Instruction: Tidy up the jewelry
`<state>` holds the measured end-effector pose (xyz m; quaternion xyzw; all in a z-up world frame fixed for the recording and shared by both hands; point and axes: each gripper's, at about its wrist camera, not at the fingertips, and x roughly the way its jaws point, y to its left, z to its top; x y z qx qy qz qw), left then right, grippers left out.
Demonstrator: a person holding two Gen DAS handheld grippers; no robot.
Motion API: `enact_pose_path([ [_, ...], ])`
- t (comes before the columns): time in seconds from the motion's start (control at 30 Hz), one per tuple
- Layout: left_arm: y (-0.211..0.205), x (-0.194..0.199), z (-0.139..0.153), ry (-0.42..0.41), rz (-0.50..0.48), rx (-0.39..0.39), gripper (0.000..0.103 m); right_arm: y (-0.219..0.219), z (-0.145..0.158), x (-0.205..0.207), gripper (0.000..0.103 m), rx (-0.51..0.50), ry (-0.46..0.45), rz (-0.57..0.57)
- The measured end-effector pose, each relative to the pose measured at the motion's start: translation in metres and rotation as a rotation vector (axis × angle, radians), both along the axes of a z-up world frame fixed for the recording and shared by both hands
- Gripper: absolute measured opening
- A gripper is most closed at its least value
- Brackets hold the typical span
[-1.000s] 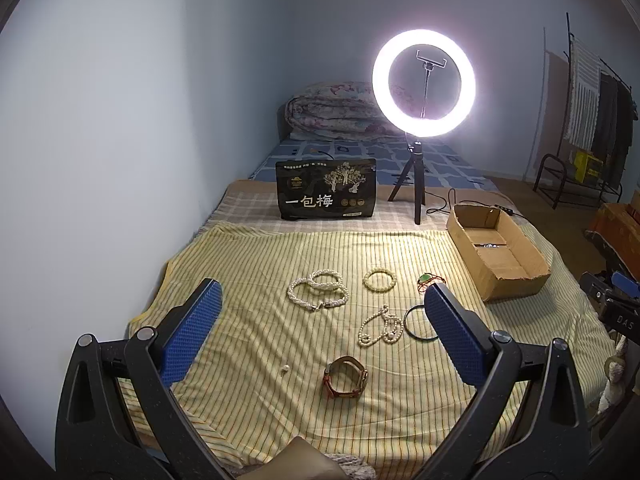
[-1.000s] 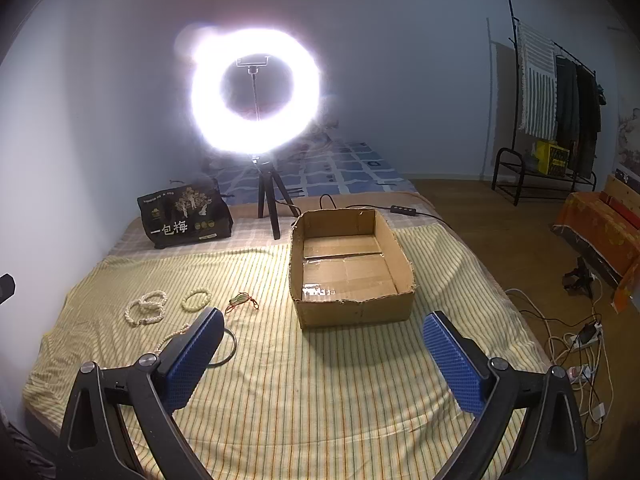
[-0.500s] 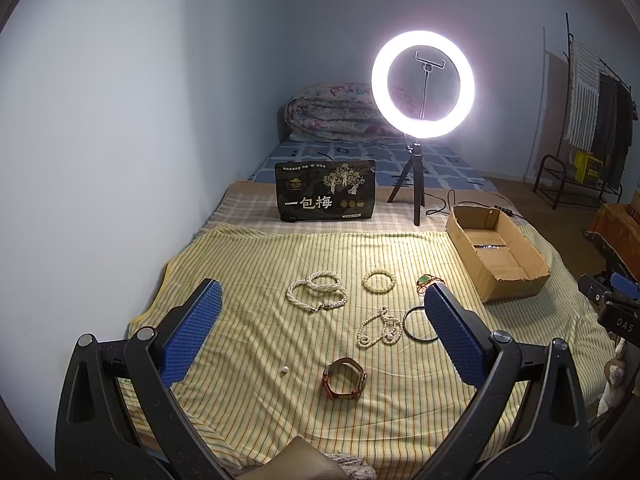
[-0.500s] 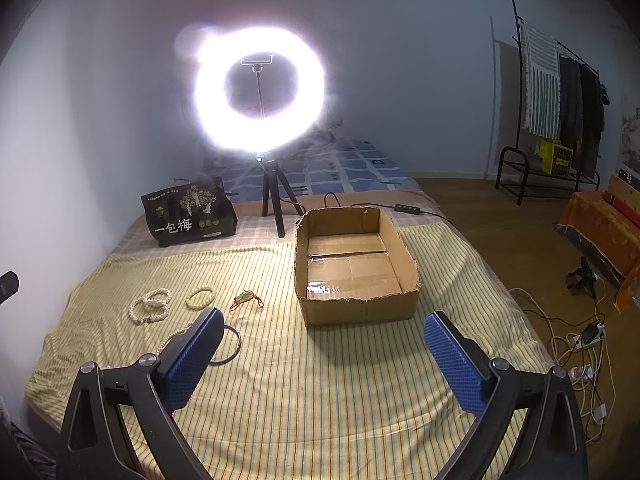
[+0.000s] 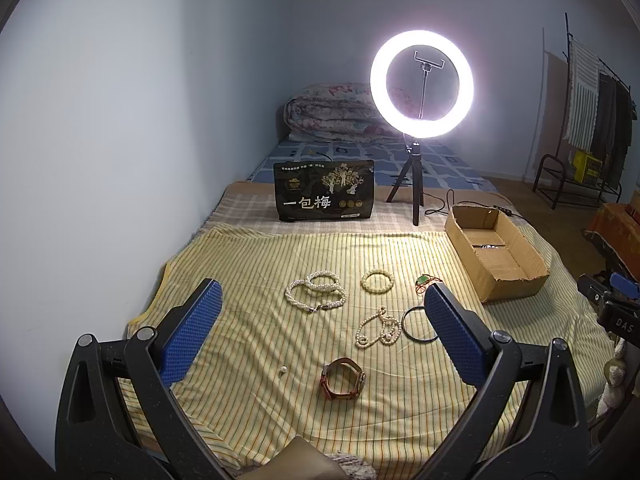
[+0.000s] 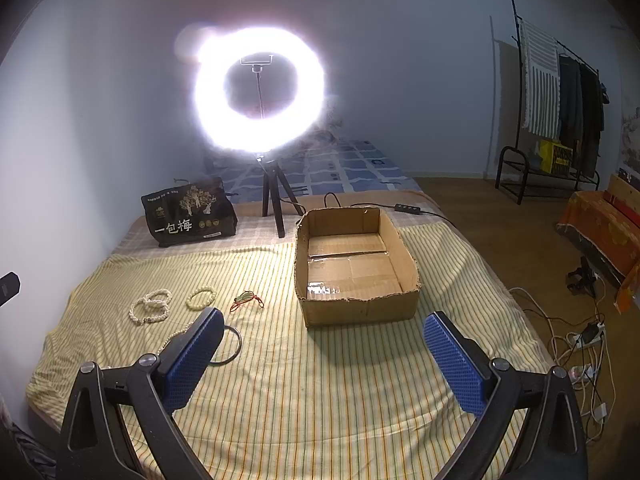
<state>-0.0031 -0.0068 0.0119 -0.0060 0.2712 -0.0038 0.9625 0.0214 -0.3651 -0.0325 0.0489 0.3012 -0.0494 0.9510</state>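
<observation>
Jewelry lies on a yellow striped cloth (image 5: 248, 272): a thick pearl necklace (image 5: 315, 293), a pale bead bracelet (image 5: 377, 281), a thin pearl strand (image 5: 378, 327), a dark bangle (image 5: 416, 320), a green pendant on a red cord (image 5: 426, 281), a brown leather watch (image 5: 342, 378) and a loose pearl (image 5: 283, 369). An open cardboard box (image 6: 354, 268) stands to their right. My left gripper (image 5: 318, 322) is open and empty above the jewelry. My right gripper (image 6: 322, 346) is open and empty in front of the box.
A lit ring light on a tripod (image 5: 421, 84) and a black printed bag (image 5: 324, 191) stand behind the cloth. Folded bedding (image 5: 332, 114) lies at the far end. A clothes rack (image 6: 560, 92) and floor cables (image 6: 580, 344) are to the right.
The right gripper has drifted slightly left, so the box sits more to the right in its view. The left gripper has barely moved. Both stay open.
</observation>
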Motion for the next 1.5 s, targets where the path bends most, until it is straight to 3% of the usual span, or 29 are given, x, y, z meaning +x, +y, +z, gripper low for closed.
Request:
enact_pose_path([
  [1.5,0.003,-0.001,-0.011,0.020,0.005,-0.002,0.103,0.004,0.001,0.002,0.101,-0.010,0.004,0.006],
])
